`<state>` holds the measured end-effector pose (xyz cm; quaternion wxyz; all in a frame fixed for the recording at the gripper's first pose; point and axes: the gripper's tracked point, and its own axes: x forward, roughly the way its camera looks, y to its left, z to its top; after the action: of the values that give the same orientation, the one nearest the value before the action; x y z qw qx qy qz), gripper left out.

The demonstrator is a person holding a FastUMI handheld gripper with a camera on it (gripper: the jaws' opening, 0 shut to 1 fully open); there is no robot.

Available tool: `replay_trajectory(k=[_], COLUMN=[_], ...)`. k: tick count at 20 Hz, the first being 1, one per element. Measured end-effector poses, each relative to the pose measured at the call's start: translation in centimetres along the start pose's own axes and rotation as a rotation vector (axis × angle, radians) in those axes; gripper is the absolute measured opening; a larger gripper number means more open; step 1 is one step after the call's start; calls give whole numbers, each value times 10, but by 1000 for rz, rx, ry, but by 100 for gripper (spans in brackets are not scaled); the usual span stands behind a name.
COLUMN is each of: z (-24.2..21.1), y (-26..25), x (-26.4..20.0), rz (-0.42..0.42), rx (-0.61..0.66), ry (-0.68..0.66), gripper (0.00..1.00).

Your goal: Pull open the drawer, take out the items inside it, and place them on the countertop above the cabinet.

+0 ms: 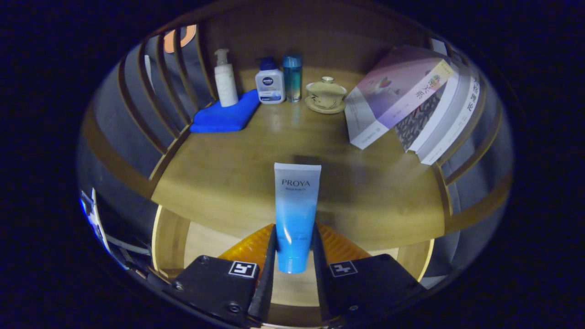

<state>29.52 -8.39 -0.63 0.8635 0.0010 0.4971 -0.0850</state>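
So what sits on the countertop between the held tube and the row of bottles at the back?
Nothing. In the gripper view, bare wood countertop runs from the tube, clamped in the gripper, to the bottles.

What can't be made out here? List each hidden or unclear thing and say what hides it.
- Tube: its lower sides, in the gripper view, covered by the two fingers of the gripper pressing on it.
- Drawer: most of its inside, hidden by the gripper and tube, so any remaining items cannot be told.
- Books: their far ends, cut off behind the slats.
- Cloth: the part under the pump bottle.
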Motion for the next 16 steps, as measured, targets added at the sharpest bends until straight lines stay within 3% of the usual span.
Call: replay_trajectory(k=[7, 12, 16], z=[28, 27, 16], y=[1, 7, 16], x=[22, 23, -7], rz=[-45, 5, 63], rx=[-40, 3, -22], ry=[-49, -79, -134], gripper=[44, 49, 58])
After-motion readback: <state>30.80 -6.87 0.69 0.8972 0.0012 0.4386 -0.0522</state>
